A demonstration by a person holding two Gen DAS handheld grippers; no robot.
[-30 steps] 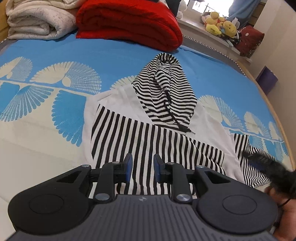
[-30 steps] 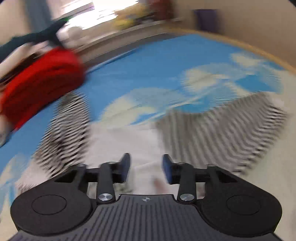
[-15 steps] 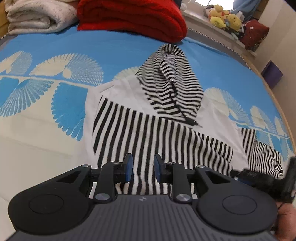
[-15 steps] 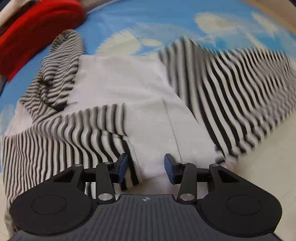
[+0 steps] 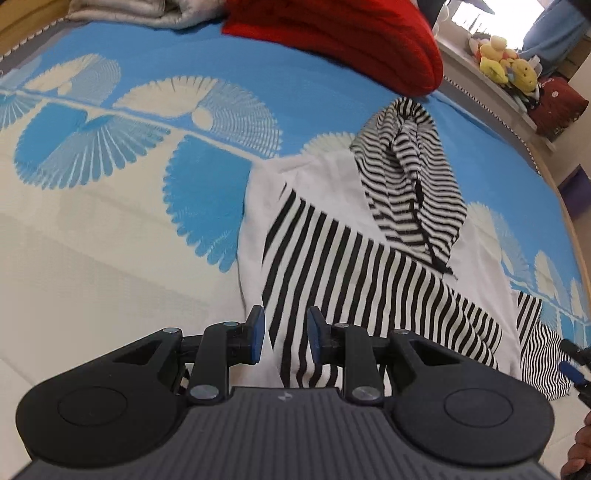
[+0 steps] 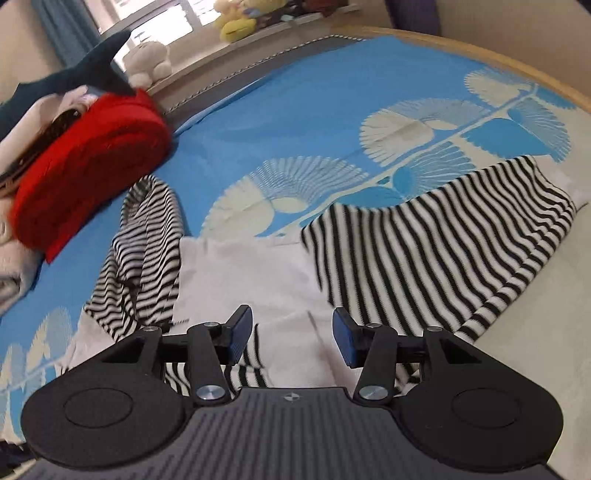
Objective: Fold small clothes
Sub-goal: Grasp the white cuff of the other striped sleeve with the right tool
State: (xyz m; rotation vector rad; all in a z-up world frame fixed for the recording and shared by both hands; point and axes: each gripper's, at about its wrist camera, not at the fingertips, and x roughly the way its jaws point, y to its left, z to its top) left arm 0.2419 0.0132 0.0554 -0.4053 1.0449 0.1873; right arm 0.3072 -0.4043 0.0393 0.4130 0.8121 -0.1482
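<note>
Left wrist view: my left gripper (image 5: 283, 339) hangs low over the near hem of the striped hoodie (image 5: 362, 266), which lies spread on the bed (image 5: 110, 258) toward its right side. Its jaws stand apart with a narrow gap and hold nothing; striped cloth shows through the gap, though I cannot tell whether the pads touch it. One striped sleeve (image 5: 388, 280) is already laid slantwise across the white body, and the hood (image 5: 410, 184) lies flat, pointing at the far edge of the bed, where the red blanket (image 5: 340, 37) sits with a pale folded blanket (image 5: 129, 11) beside it. At the right edge of this view a tip of my right gripper (image 5: 572, 363) shows by the other sleeve's cuff

Right wrist view: my right gripper (image 6: 291, 336) is wide open and empty, poised over the white body just short of the hem. The other sleeve (image 6: 443, 258) still stretches out flat toward the right edge of the bed, unfolded. The hood (image 6: 144, 247) lies to the left, and the red blanket (image 6: 85, 166) beyond it near the far edge

I judge the fold is at the sleeve stage, one in and one to go. The next move calls for my right gripper to reach the outstretched sleeve near its cuff, pinch one layer, and carry it across the body over the first sleeve, while the left steadies the hem so the body does not drag
</note>
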